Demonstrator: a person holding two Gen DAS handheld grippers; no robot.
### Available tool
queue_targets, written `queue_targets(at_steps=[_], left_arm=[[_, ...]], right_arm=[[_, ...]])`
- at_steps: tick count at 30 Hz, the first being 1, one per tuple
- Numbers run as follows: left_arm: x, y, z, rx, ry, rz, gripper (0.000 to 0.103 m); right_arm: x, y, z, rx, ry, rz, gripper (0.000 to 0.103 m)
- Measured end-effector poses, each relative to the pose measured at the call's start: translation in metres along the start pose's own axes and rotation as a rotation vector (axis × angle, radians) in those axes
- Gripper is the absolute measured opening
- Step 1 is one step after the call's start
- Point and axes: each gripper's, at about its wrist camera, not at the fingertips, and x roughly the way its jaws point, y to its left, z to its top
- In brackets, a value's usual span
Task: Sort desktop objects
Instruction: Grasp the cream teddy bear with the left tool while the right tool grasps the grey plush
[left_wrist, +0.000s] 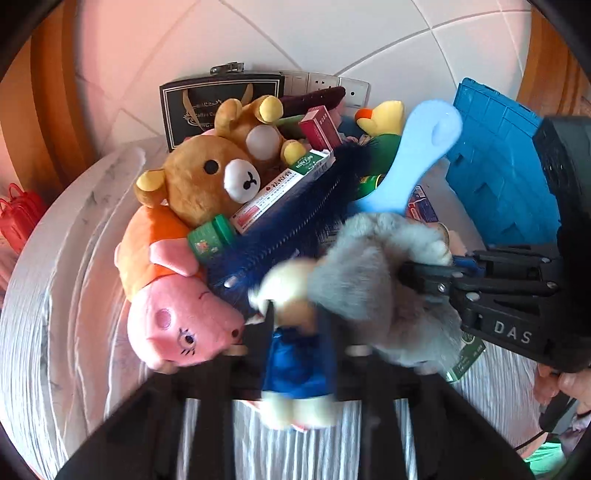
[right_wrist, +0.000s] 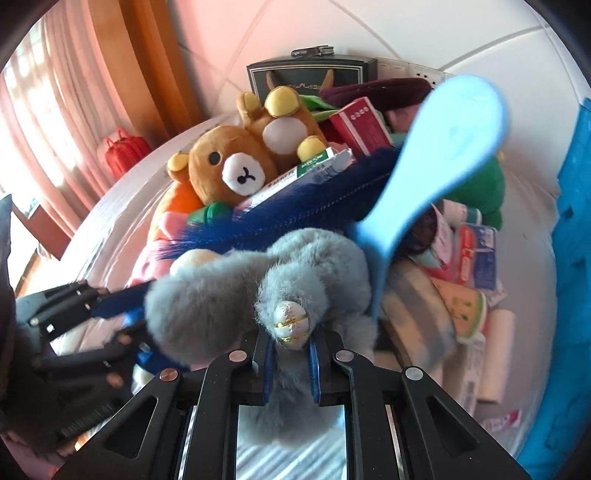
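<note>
Pick-up step: right claw (right_wrist: 291, 354) clenched on grey furry plush (right_wrist: 258, 273), left claw (left_wrist: 295, 350) clamped on small blue-clad doll (left_wrist: 291, 354), both just above the pile on the white table (left_wrist: 55, 295). Next, probably carry each to blue crate (left_wrist: 502, 162).

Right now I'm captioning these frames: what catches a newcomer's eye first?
The grey plush up front, pinched by the right gripper, with a pale blue tail curling above it. Behind sits a brown bear on the pile, a pink pig at its left.
</note>
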Motion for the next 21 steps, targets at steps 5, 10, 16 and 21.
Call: queue_targets(at_steps=[5,10,16,21], left_arm=[[0.008,0.011,-0.021,-0.008,0.074,0.006,0.006],[0.008,0.004,-0.032,0.022,0.088,0.016,0.009],[0.015,0.001,-0.033,0.069,0.089,0.049,0.060],[0.046,0.001,-0.032,0.086,0.179,0.075,0.060]], right_arm=[[0.005,0.005,-0.035,-0.004,0.118,0.033,0.018],[0.019,0.000,-0.059,0.054,0.182,0.001,0.054],[0.012,-0.002,-0.065,0.051,0.157,-0.025,0.069],[0.016,0.002,-0.057,0.030,0.150,-0.030,0.077]])
